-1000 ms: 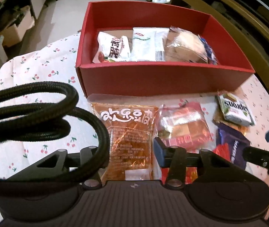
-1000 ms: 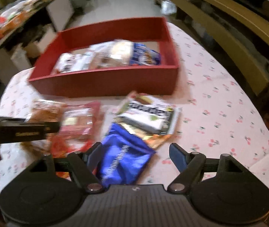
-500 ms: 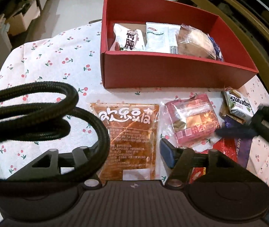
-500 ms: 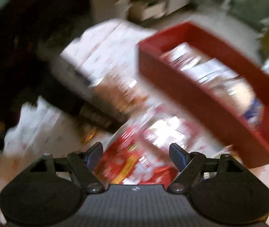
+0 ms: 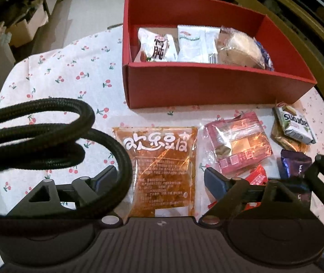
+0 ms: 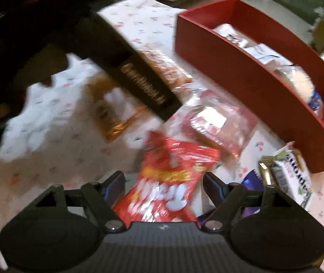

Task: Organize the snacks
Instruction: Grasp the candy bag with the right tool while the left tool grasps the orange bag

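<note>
Straddling the red snack bag [image 6: 164, 182], my right tongs [image 6: 163, 183] gaped; left tongs [image 5: 160, 180] gaped over the orange packet [image 5: 162, 168], near the red box [image 5: 207, 86].

bare cloth [image 5: 71, 77] left of red box [image 5: 207, 88], packets [image 5: 237, 145] crowding its front

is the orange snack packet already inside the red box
No, the orange snack packet lies flat on the tablecloth in front of the red box, between the open left claw's fingers.
</note>
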`<move>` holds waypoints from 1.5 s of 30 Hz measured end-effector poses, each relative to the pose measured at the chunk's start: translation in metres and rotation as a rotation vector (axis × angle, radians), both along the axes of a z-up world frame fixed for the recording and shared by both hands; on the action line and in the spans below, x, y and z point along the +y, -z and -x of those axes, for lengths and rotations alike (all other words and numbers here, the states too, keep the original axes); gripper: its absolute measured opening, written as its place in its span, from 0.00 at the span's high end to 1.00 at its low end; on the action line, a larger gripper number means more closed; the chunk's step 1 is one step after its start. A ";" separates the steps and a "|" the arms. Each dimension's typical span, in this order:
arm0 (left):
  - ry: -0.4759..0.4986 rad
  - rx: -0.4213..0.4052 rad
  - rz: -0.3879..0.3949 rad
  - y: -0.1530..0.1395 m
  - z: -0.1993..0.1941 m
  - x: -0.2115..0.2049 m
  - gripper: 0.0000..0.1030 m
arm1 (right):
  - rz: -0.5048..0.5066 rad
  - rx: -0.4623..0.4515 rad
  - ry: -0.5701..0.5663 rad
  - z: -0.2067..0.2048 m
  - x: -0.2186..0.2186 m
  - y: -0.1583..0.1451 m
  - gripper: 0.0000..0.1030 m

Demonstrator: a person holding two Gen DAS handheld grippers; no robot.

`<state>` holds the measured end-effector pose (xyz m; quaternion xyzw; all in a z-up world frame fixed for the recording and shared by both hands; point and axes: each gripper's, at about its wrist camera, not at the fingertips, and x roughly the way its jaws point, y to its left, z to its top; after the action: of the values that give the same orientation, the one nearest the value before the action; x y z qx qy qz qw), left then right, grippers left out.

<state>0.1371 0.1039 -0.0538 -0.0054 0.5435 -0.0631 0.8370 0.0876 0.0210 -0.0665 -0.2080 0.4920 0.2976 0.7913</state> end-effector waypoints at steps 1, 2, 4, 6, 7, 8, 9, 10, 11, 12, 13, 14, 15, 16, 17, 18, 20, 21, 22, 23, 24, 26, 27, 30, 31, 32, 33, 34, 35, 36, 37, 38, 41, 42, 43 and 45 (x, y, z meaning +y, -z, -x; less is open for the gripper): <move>0.002 0.005 0.001 0.001 -0.001 0.000 0.11 | -0.017 0.014 0.018 -0.002 -0.001 0.000 0.01; 0.006 0.005 0.001 0.002 -0.001 -0.001 0.10 | -0.027 0.028 0.032 -0.005 -0.001 0.000 0.01; 0.007 0.007 0.005 0.001 -0.001 0.000 0.10 | -0.053 0.067 0.050 -0.010 -0.003 0.001 0.01; 0.005 0.005 0.017 -0.001 -0.001 0.001 0.10 | -0.069 0.107 0.035 -0.014 -0.006 -0.002 0.00; 0.002 0.002 0.021 -0.002 -0.001 0.003 0.10 | -0.074 0.104 0.035 -0.017 -0.010 -0.006 0.00; 0.000 0.000 0.021 -0.002 -0.001 0.003 0.10 | -0.082 0.099 0.037 -0.017 -0.014 -0.009 0.00; -0.002 0.001 0.021 -0.002 -0.002 0.004 0.10 | -0.095 0.095 0.048 -0.020 -0.018 -0.012 0.00; -0.003 0.004 0.018 -0.001 -0.002 0.003 0.10 | -0.107 0.089 0.064 -0.022 -0.020 -0.013 0.00; -0.004 0.009 0.011 0.000 -0.003 0.003 0.10 | -0.109 0.080 0.077 -0.025 -0.023 -0.013 0.00; -0.002 0.014 0.001 0.002 -0.003 0.001 0.10 | -0.098 0.071 0.083 -0.027 -0.023 -0.011 0.00; 0.004 0.012 -0.009 0.002 -0.003 0.000 0.10 | -0.094 0.069 0.082 -0.029 -0.020 -0.008 0.00; 0.008 0.012 -0.015 0.001 -0.002 -0.001 0.10 | -0.093 0.072 0.081 -0.031 -0.016 -0.006 0.00; 0.009 0.012 -0.015 0.001 -0.001 -0.001 0.10 | -0.090 0.066 0.076 -0.033 -0.011 -0.005 0.00; 0.009 0.013 -0.012 0.000 -0.001 0.000 0.10 | -0.086 0.050 0.066 -0.033 -0.005 -0.005 0.00; 0.008 0.015 -0.008 0.001 0.000 0.000 0.10 | -0.073 0.036 0.055 -0.032 -0.001 -0.002 0.00; 0.005 0.018 -0.007 0.001 0.000 0.001 0.10 | -0.052 0.030 0.051 -0.031 0.004 0.001 0.00; 0.003 0.019 -0.017 0.003 0.001 0.002 0.10 | -0.042 0.048 0.095 -0.033 0.002 0.010 0.00; 0.008 0.016 -0.023 0.002 0.001 0.001 0.10 | -0.049 0.051 0.102 -0.034 -0.001 0.008 0.03; 0.015 0.014 -0.032 0.002 0.002 0.000 0.10 | -0.043 0.051 0.106 -0.034 -0.003 0.006 0.04; 0.021 0.015 -0.036 0.002 0.003 0.000 0.09 | -0.048 0.053 0.117 -0.034 -0.008 0.006 0.05; 0.026 0.015 -0.037 0.003 0.004 -0.001 0.09 | -0.054 0.056 0.125 -0.032 -0.012 0.006 0.05; 0.033 0.007 -0.051 0.003 0.005 -0.002 0.11 | -0.056 0.057 0.124 -0.028 -0.018 0.005 0.06; 0.034 0.001 -0.063 0.003 0.006 -0.003 0.14 | -0.062 0.062 0.123 -0.027 -0.021 0.003 0.06; 0.042 -0.008 -0.076 0.000 0.009 -0.007 0.27 | -0.074 0.044 0.128 -0.019 -0.025 -0.005 0.07; 0.046 -0.012 -0.080 -0.001 0.009 -0.009 0.33 | -0.083 0.033 0.132 -0.016 -0.027 -0.009 0.07; 0.049 -0.016 -0.085 -0.002 0.009 -0.011 0.35 | -0.086 0.021 0.140 -0.013 -0.029 -0.014 0.07; 0.050 -0.021 -0.091 -0.003 0.009 -0.013 0.40 | -0.083 0.003 0.146 -0.010 -0.031 -0.017 0.07; 0.050 -0.025 -0.095 -0.003 0.010 -0.014 0.45 | -0.083 -0.010 0.149 -0.007 -0.034 -0.023 0.07; 0.040 -0.024 -0.097 -0.004 0.010 -0.016 0.47 | -0.086 -0.023 0.157 -0.006 -0.036 -0.026 0.07; 0.039 -0.023 -0.089 -0.005 0.009 -0.016 0.50 | -0.089 -0.032 0.165 -0.005 -0.038 -0.028 0.07; 0.038 -0.020 -0.077 -0.005 0.009 -0.016 0.51 | -0.093 -0.040 0.174 -0.005 -0.040 -0.031 0.07; 0.034 -0.019 -0.072 -0.005 0.009 -0.016 0.51 | -0.097 -0.047 0.179 -0.004 -0.043 -0.034 0.08; 0.038 -0.022 -0.080 -0.004 0.010 -0.017 0.51 | -0.083 -0.076 0.189 -0.002 -0.045 -0.038 0.07; 0.046 -0.024 -0.083 -0.004 0.010 -0.018 0.47 | -0.074 -0.083 0.191 -0.001 -0.046 -0.038 0.07; 0.047 -0.029 -0.092 -0.002 0.010 -0.019 0.43 | -0.067 -0.085 0.193 -0.002 -0.046 -0.037 0.07; 0.061 -0.041 -0.116 0.000 0.010 -0.023 0.25 | -0.056 -0.093 0.195 -0.002 -0.046 -0.038 0.07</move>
<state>0.1268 0.0812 -0.0536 0.0608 0.5291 -0.0572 0.8445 0.0891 -0.0247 -0.0287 -0.1505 0.4639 0.2231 0.8440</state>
